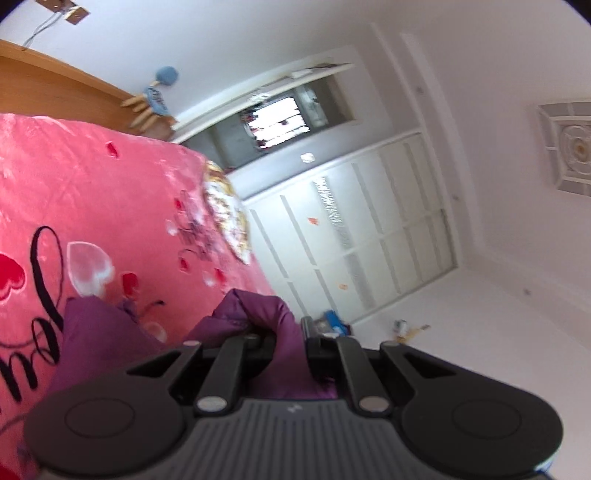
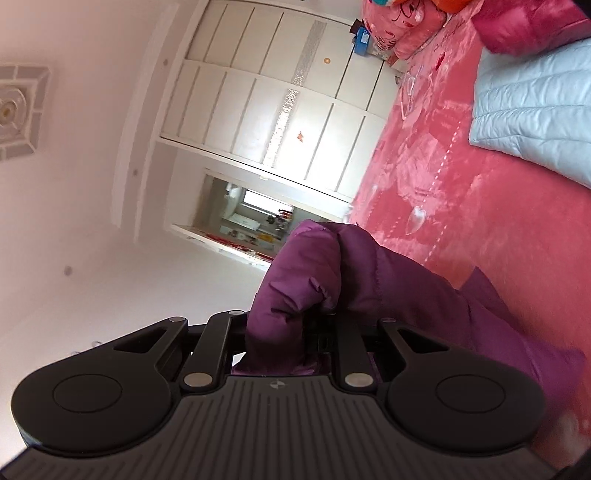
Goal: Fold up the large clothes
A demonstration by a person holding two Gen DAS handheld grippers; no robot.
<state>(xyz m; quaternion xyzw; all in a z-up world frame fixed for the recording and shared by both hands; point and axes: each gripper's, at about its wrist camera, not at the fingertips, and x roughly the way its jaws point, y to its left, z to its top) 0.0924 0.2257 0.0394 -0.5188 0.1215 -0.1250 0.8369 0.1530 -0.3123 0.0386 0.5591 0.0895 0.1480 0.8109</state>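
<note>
A purple padded jacket (image 1: 258, 314) is bunched between the jaws of my left gripper (image 1: 284, 343), which is shut on it; more of the jacket trails to the left over the pink bed blanket (image 1: 92, 192). In the right wrist view the same purple jacket (image 2: 317, 266) rises in a thick fold out of my right gripper (image 2: 291, 332), which is shut on it, and drapes off to the right over the pink blanket (image 2: 461, 206). Both views are rolled sideways. The fingertips are hidden by the fabric.
A folded pale blue quilted garment (image 2: 535, 110) lies on the bed, with a magenta padded one (image 2: 528, 26) beyond it. Pink pillows (image 2: 399, 29) sit at the head. White wardrobe doors (image 1: 362, 236) and an open doorway (image 1: 277, 122) lie past the bed's wooden headboard (image 1: 55, 92).
</note>
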